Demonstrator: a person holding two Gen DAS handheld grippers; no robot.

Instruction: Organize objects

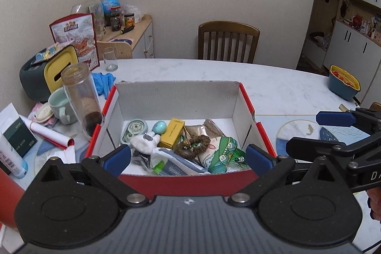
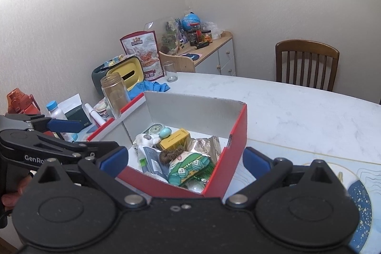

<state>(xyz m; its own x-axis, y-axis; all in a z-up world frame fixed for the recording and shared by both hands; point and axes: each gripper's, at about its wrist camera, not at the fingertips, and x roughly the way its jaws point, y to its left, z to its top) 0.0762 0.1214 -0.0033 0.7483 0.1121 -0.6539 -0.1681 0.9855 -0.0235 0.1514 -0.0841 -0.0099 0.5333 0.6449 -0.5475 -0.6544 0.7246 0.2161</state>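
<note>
Brown scrunchie, mid red box: soft, light (pinch its ring), both left gripper and right gripper wide, empty.

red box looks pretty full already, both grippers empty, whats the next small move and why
Probably swing the left gripper left toward the green mug beside the red box. Both it and the right gripper are open and hold nothing, and loose clutter still sits on the table on that side.
</note>
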